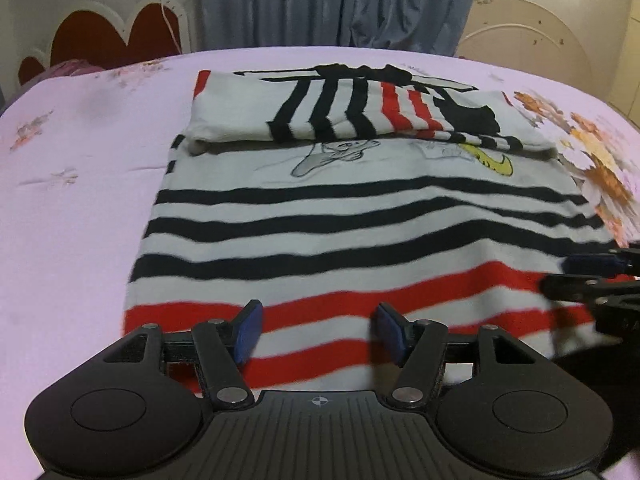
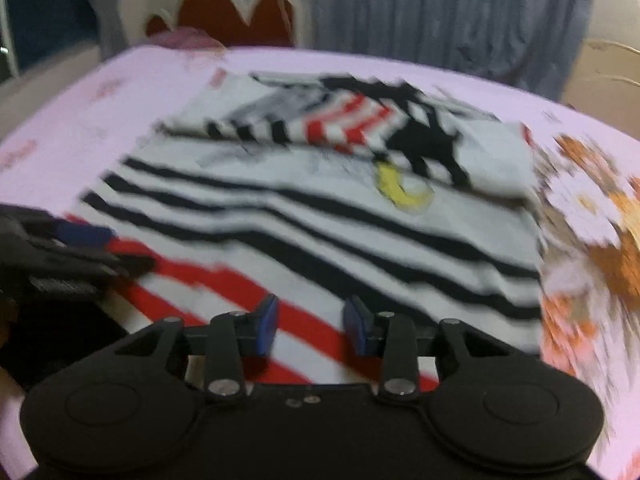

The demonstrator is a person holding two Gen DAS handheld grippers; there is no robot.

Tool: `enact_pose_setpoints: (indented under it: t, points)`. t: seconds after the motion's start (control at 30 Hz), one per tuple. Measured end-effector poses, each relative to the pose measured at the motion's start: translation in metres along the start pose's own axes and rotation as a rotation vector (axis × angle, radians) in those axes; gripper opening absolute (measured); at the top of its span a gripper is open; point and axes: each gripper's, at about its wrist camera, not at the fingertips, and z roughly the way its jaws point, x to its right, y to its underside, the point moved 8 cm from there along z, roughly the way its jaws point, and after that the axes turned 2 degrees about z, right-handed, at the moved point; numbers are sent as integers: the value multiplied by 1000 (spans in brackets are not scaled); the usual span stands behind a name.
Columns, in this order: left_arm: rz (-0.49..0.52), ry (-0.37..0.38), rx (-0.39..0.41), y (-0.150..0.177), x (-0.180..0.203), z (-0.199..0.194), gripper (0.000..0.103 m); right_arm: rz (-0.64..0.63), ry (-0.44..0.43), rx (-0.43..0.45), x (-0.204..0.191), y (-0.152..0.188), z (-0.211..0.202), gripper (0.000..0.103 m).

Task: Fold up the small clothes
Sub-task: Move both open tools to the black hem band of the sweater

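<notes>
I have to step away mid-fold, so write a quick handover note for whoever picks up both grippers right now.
Left gripper: jaws open, nothing between them, over the near red-striped hem of the striped shirt.
Right gripper: jaws open, empty, over the same hem further right.
Shirt lies flat on the pink bedsheet, hem toward you.
Done: the sleeves are already folded across the top of the shirt.
Left: probably grip the hem at both sides and fold it up toward the collar end, then smooth it.

Pink floral bedsheet (image 1: 80, 140); blue-grey curtain (image 1: 320, 0) behind; red scalloped headboard (image 1: 100, 36); cream arched cabinet door (image 1: 528, 36).
</notes>
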Motion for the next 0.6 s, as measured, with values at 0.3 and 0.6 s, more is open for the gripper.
enact_pose_setpoints:
  t: [0.3,0.6]
  points:
    - [-6,25,5,24,-26,-25,62,93,156,-15,21,34,-30,37]
    - [-26,38,-4,37,-38,-47,62,164,214,-13,12,60,-59,42]
